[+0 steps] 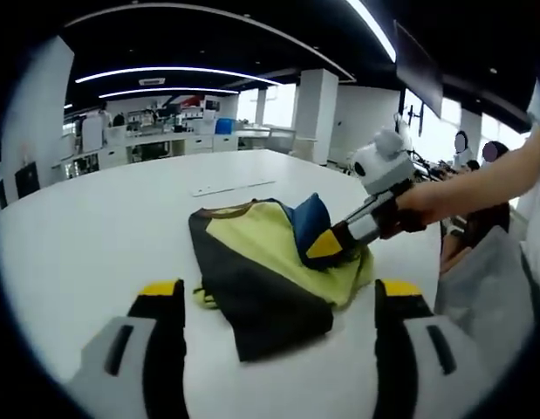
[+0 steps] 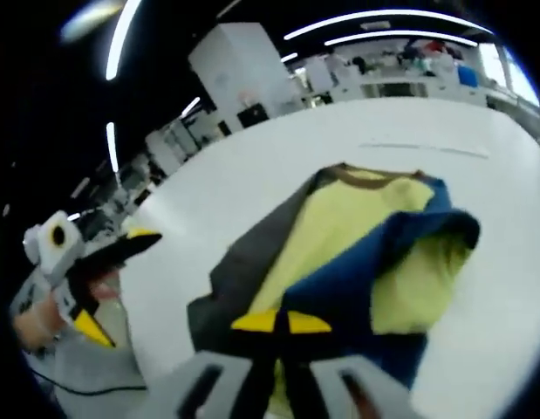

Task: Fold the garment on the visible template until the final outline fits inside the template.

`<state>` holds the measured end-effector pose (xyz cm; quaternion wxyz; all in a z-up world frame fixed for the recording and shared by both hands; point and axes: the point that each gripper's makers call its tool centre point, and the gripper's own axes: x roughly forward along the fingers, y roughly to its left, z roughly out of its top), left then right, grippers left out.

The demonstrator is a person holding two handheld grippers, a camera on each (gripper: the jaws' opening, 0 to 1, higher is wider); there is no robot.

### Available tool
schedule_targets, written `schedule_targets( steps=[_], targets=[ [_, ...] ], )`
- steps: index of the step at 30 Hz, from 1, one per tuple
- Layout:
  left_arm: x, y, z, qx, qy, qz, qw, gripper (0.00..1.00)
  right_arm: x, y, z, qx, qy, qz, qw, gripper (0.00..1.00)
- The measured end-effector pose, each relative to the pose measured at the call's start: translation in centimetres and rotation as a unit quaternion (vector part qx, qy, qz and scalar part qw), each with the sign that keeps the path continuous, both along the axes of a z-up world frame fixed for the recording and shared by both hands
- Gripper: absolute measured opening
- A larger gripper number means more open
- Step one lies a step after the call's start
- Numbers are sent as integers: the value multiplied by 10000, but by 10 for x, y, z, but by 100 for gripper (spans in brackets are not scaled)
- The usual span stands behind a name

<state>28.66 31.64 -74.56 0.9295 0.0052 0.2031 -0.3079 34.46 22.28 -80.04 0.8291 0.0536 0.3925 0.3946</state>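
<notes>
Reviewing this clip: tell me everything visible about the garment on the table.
The garment is a soft, knit-looking top in pale yellow-green, with a black panel, blue sections and a brown neckline. It lies partly folded and rumpled on the white table. The right gripper is shut on a blue fold at one side, lifting it over the yellow body; the right gripper view shows that fold draped toward the camera. The left gripper is open, short of the near black edge and not touching it.

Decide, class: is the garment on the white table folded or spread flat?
Partly folded. The garment lies bunched, its blue part lifted and doubled over the yellow by the right gripper, which is shut on it; the left gripper is open.
</notes>
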Motion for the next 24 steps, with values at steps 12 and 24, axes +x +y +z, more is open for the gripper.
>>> schedule_targets(
  steps=[12,24],
  targets=[
    [0,-2,0,-16,-14,-15,10000,87,-5,-30,17,-64,-419,133,9990,27],
    [-1,-3,-2,-16,11,-10,10000,87,-6,-97,17,-177,-596,-340,9975,37]
  ],
)
